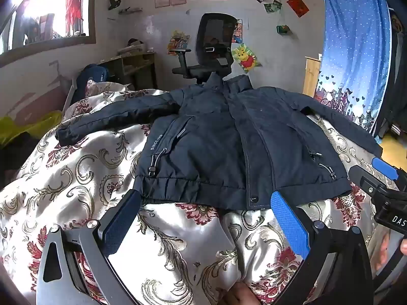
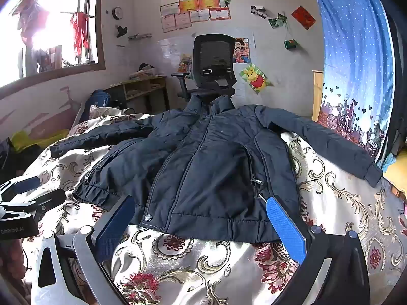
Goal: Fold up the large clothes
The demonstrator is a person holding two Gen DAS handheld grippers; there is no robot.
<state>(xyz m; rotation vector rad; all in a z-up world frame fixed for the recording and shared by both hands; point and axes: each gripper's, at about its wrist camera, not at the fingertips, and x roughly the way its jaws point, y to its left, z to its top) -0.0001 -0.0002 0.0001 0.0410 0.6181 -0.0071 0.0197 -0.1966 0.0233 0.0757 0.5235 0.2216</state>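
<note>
Grippers: both spread wide, nothing between the fingers, both tilted down toward the bed.
Left gripper (image 1: pixel 206 203): blue-padded fingers (image 1: pixel 290 226) hover just short of the jacket hem, over bare bedspread; left fingertip near the hem's left corner, right fingertip by the snap at the front placket.
Right gripper (image 2: pixel 201 209): fingertips overlap the hem's right half in its own view; contact with the cloth cannot be told. Also visible at the right edge of the left wrist view.
Bedspread (image 1: pixel 76 178): glossy cream satin cover with gold scrolls and dark red flowers, wrinkled, spread over the bed.
Jacket (image 1: pixel 223 147): large dark navy padded jacket, lying front up and zipped, hem toward the cameras, stand-up collar at the far side. Both sleeves spread outward; right-hand sleeve runs to the bed's edge.
Chair (image 1: pixel 211 48): black mesh-back office chair with armrests, just behind the collar.
Wall (image 1: pixel 269 40): pale, with certificates, photos and a cartoon bear poster.
Curtain (image 1: pixel 356 38): blue with white dots, far right.
Window (image 1: pixel 51 7): bright, far left.
</note>
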